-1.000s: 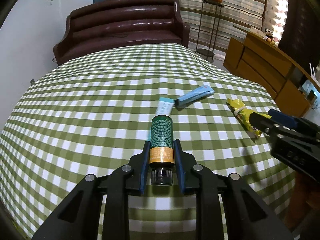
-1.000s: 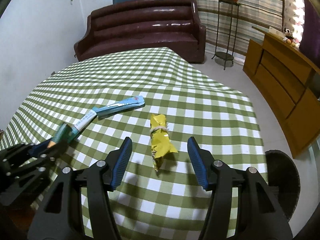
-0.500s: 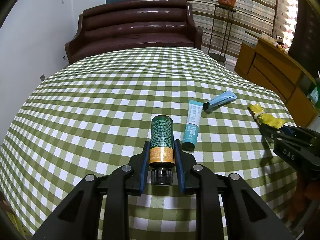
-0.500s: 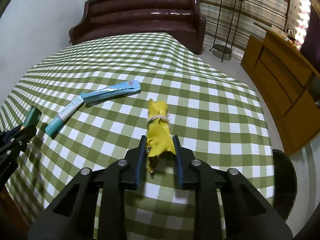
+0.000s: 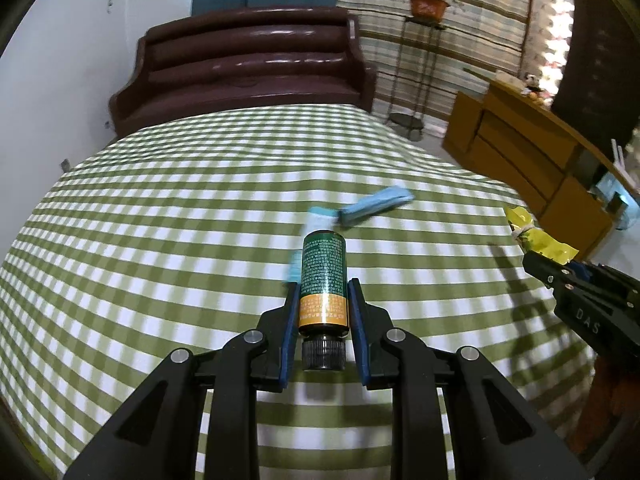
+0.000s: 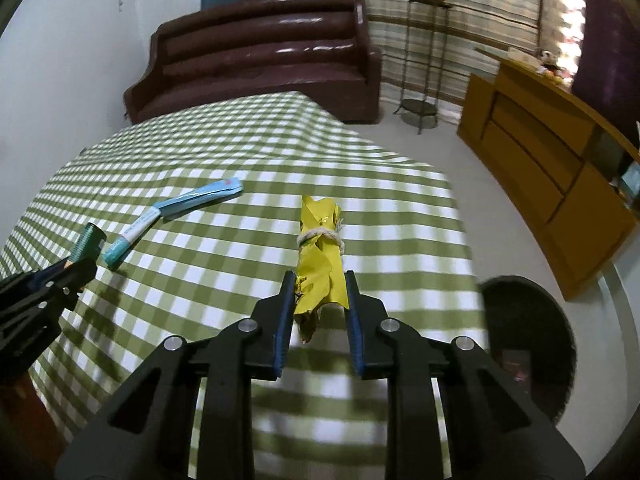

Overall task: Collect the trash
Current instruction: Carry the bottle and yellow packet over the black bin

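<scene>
Within the last second the right gripper [image 6: 316, 300] has closed: its jaws stood wide on either side of the yellow wrapper [image 6: 320, 248] a second ago, and now the blue pads press on the wrapper's lower end, with the string-tied middle and the far end sticking out ahead of the fingertips. The wrapper now looks lifted clear of the checked tablecloth [image 6: 224, 264] and carried, where before it lay flat on it; the left wrist view agrees, showing it raised at the tip of the right gripper near the table's right edge.

The left gripper [image 5: 323, 320] has not changed its hold. Its pads clamp the green and orange bottle [image 5: 323, 280] by the orange band, black cap toward the camera (the same grip as a second ago), above the cloth.

So both hands are now loaded, and the pickup step for these two pieces seems done. Still on the table are the light blue tube [image 6: 132, 236] and the blue packet [image 6: 200, 199], lying end to end, between the two grippers and apart from both.

A dark round thing [image 6: 528, 344] sits on the floor just past the table's right corner; it may be the bin, though the fisheye edge is too dim to be sure. If so, the likely next move is to carry both items there.
</scene>
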Demonstrator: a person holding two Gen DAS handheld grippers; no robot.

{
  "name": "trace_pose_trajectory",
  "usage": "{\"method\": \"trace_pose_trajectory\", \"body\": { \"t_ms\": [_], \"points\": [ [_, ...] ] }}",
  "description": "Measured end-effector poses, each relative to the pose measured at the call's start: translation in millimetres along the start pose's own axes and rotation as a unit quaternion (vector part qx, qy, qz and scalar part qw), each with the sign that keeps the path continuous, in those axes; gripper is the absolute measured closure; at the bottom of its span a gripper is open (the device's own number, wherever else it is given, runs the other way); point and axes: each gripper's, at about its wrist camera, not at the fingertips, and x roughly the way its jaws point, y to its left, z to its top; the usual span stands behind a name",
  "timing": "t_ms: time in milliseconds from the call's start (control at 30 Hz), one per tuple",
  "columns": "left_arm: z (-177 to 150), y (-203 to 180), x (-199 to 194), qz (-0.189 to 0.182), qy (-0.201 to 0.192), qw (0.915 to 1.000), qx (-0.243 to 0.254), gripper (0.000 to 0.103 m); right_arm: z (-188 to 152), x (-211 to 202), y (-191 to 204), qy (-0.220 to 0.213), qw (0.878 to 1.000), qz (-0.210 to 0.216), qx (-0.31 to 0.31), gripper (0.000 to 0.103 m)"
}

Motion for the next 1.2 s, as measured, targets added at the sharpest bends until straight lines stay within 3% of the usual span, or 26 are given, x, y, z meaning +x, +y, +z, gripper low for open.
{"method": "trace_pose_trajectory", "body": {
  "t_ms": [633,1200],
  "points": [
    [-5,-158,-8,-0.111,-0.021,0.9887,0.098,0.078,-50,-67,-141,-0.034,0.988,-0.113,0.102,0.080],
    [-15,-249,14,-0.138,-0.015,0.9761,0.167,0.078,-67,-70,-190,-0.039,0.981,-0.133,0.139,0.080]
  ]
}}
